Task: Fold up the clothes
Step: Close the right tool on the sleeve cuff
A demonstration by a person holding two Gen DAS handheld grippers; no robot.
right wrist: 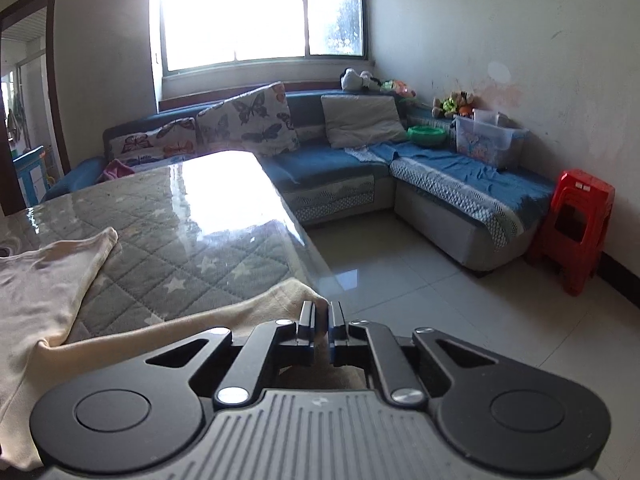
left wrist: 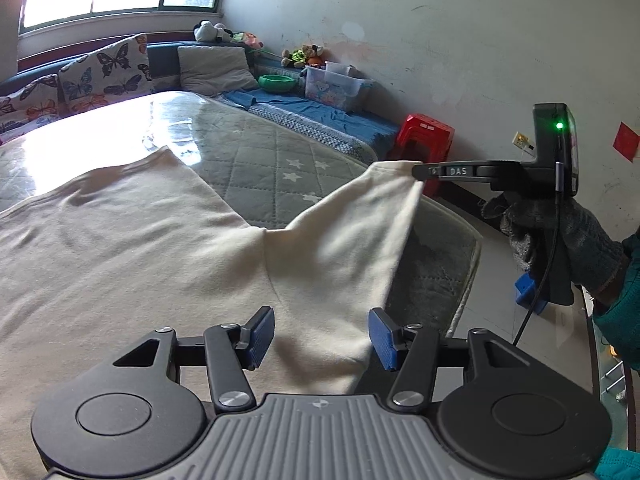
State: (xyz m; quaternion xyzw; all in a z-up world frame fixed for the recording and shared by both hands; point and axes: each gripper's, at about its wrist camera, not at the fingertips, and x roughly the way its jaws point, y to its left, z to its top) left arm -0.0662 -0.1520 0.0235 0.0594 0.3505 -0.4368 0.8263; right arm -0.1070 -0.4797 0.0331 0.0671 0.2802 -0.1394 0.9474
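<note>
- Two hand-held grippers work over one cream garment (left wrist: 132, 248) spread on a table with a grey quilted star-pattern cover (left wrist: 256, 168) under a glossy sheet.
- Left gripper (left wrist: 322, 336): jaws spread, blue pads (left wrist: 262, 332) apart, nothing between them. It hovers above the garment where the body meets the sleeve; contact with the cloth cannot be confirmed.
- Right gripper (right wrist: 322, 326): jaws pressed together, pinching the end of the sleeve (left wrist: 368, 220).
- In the left wrist view, the right gripper reaches in from the right side, held by a hand in a grey knit glove (left wrist: 568, 244), and the sleeve end is raised off the table at its tip.
- The sleeve slopes down from the pinch point to the garment body, which lies flat on the cover.
- In the right wrist view, the far edge of the garment lies on the cover at the left.
- Background: a blue corner sofa (right wrist: 340, 164) with butterfly cushions (right wrist: 248, 124), and stacked red plastic stools (right wrist: 576, 228) against the wall.
</note>
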